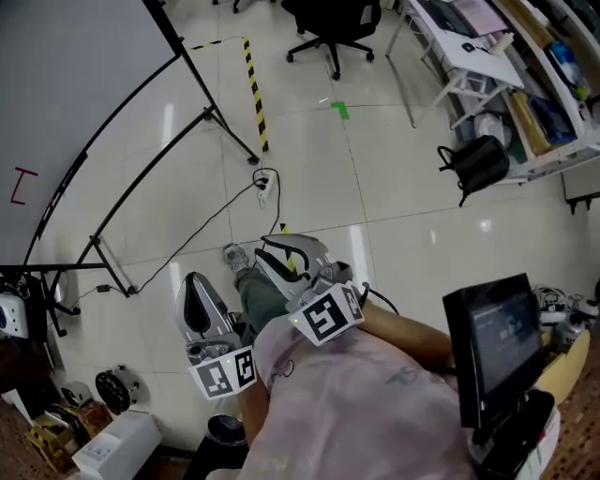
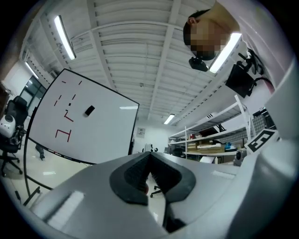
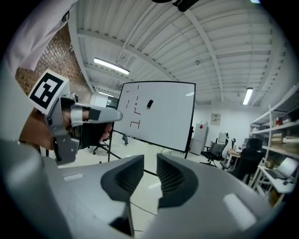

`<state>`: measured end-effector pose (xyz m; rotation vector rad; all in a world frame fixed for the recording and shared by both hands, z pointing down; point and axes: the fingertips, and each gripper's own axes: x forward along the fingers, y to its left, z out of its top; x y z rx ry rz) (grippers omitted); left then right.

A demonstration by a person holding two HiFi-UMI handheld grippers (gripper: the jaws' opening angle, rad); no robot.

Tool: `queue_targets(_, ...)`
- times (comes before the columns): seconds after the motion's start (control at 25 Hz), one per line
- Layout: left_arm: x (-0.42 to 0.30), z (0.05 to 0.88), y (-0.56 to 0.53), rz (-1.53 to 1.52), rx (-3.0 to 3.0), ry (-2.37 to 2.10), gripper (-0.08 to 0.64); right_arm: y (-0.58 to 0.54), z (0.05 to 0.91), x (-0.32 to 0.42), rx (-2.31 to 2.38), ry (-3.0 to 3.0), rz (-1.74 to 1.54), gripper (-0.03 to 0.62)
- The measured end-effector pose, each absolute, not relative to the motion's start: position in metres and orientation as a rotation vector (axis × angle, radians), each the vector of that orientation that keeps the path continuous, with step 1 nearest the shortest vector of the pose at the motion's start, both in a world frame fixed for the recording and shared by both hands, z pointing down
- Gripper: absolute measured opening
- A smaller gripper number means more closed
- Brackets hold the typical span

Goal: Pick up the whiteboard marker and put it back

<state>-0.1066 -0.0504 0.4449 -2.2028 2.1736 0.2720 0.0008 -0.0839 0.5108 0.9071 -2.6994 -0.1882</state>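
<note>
The whiteboard [image 1: 66, 103] stands at the far left of the head view, with a red mark [image 1: 22, 184] on it. I cannot make out a whiteboard marker in any view. My left gripper [image 1: 195, 286] is held close in front of the body with its jaws shut and nothing between them [image 2: 149, 158]. My right gripper [image 1: 272, 248] sits beside it, to the right, its jaws a narrow gap apart and empty [image 3: 149, 175]. Both gripper views face the whiteboard [image 2: 79, 126] [image 3: 159, 112], which carries red marks and a black eraser [image 2: 89, 110]. The left gripper [image 3: 88, 114] also shows at the left of the right gripper view.
The whiteboard's black stand legs [image 1: 220, 127] spread over the tiled floor, with a cable and power strip [image 1: 264, 183] nearby. Yellow-black tape [image 1: 255, 89] runs along the floor. An office chair [image 1: 333, 28], a desk [image 1: 469, 56] and a black bag [image 1: 478, 159] stand farther off. A monitor [image 1: 492, 337] is close at the right.
</note>
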Motion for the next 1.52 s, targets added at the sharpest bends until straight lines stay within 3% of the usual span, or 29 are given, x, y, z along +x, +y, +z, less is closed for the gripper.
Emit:
queue_targets(0.24, -0.075, 0.415, 0.003, 0.312, -2.226, 2.126, 0.004, -0.032, 0.498, 0.032, 0.941, -2.728, -0.121, 0.084)
queue_targets(0.8, -0.180, 0.423, 0.082, 0.375, -2.096, 2.338, 0.005, 0.041, 0.484, -0.075, 0.728, -2.826, -0.147, 0.083)
queue_targets(1.28, -0.186, 0.432, 0.086, 0.270, -2.078, 2.415, 0.003, 0.042, 0.469, -0.082, 0.749, -2.884, -0.190, 0.083)
queue_targets(1.52, -0.187, 0.433, 0.095, 0.247, -2.049, 2.433, 0.004, 0.040, 0.469, -0.082, 0.749, -2.915, -0.152, 0.052)
